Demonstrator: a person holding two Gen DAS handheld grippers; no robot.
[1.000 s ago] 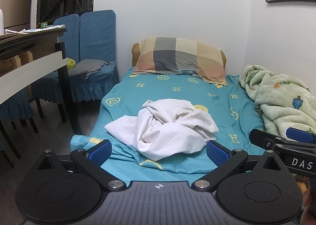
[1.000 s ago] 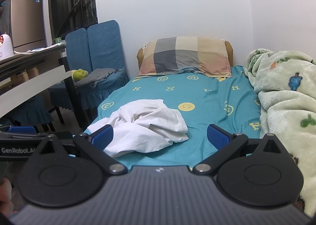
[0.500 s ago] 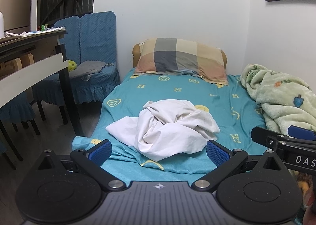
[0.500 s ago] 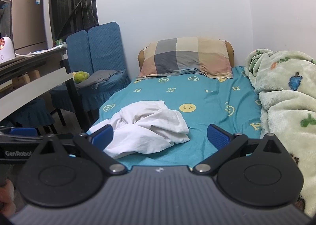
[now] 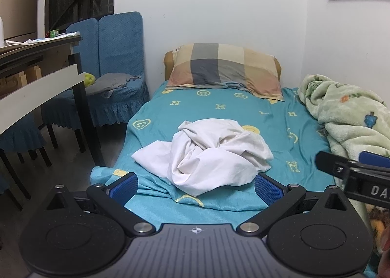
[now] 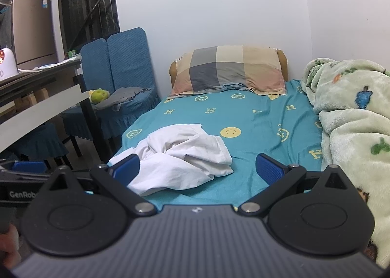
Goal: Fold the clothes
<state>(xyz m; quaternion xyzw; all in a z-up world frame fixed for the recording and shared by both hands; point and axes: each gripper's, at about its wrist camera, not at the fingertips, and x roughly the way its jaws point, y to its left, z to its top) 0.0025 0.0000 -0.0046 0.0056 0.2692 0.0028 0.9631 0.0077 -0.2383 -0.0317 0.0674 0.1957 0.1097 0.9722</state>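
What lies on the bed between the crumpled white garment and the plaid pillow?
Only bare teal sheet with yellow smiley and H prints separates the white garment from the plaid pillow; both wrist views show it.

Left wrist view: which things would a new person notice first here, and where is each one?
A crumpled white garment lies in a heap on the teal bedsheet, near the foot of the bed. A checked pillow leans at the head by the wall. The open left gripper hovers before the heap, not touching it.
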